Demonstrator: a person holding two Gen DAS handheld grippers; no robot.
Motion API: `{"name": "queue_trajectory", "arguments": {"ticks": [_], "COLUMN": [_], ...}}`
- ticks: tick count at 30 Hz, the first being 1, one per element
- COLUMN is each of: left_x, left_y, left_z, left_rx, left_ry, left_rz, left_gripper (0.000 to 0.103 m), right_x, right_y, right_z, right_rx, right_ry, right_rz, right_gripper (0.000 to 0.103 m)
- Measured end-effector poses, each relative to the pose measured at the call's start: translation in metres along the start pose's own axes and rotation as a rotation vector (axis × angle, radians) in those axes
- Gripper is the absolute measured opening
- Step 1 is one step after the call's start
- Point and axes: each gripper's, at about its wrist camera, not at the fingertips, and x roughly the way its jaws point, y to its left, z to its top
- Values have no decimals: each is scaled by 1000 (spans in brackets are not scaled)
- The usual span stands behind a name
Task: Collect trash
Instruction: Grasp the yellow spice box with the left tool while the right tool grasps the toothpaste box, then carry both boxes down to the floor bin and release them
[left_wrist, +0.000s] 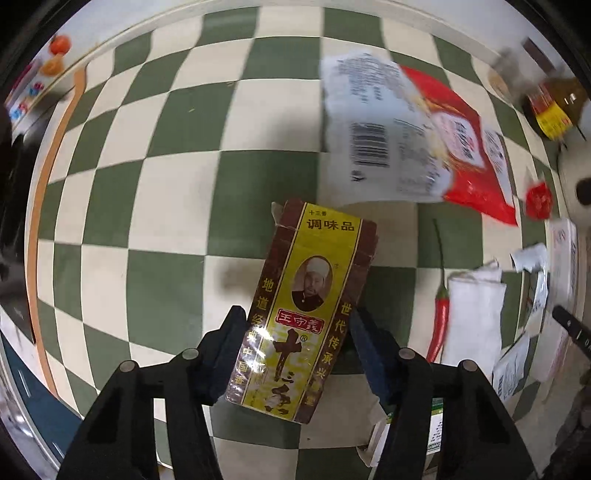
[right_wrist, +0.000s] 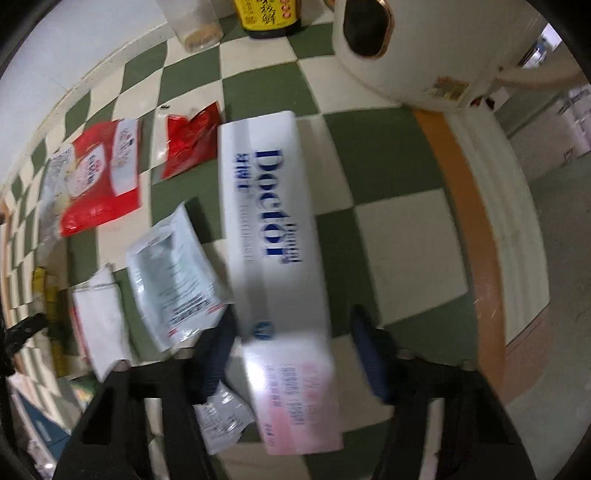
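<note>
My left gripper (left_wrist: 297, 328) is shut on a brown and yellow spice box (left_wrist: 304, 306) and holds it over the green and cream checkered tabletop (left_wrist: 177, 177). My right gripper (right_wrist: 291, 339) straddles a long white "Doctor" box (right_wrist: 273, 229); the left finger is against the box, a gap shows beside the right finger. A red and white packet (left_wrist: 424, 136) lies ahead to the right in the left wrist view; it also shows in the right wrist view (right_wrist: 99, 181). A small red wrapper (right_wrist: 190, 138), a silver pouch (right_wrist: 173, 269) and white paper (right_wrist: 99, 321) lie left of the white box.
A red chili (left_wrist: 441, 314) and white paper (left_wrist: 472, 321) lie right of the spice box. A dark sauce bottle (right_wrist: 271, 16), a glass jar (right_wrist: 195, 26) and a white appliance (right_wrist: 424, 48) stand at the back. The orange table edge (right_wrist: 476, 236) runs on the right.
</note>
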Motion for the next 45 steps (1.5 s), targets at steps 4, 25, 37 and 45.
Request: {"name": "queue_trajectory", "arguments": {"ticks": [4,25,37,45], "left_x": [3,-123,-148,-45], "left_y": [-5,-13,42,51], "left_z": [-4,-98,-268,-342], "left_rx": [32,-56,10,53], "left_ry": [6,-430,-463,-219], "left_rz": [21,195,14,-25], "left_gripper": [63,59,59,59], "right_x": [3,-103,-183,-108], "right_y": [-10,31,113,146], "right_z": [3,-73,-282,-431], "right_rx": [31,-62,-95,-113], "right_ry": [17,-248,-366,-135], "right_rz": [-9,-29,74,121], "right_gripper": [51,48,48,48]}}
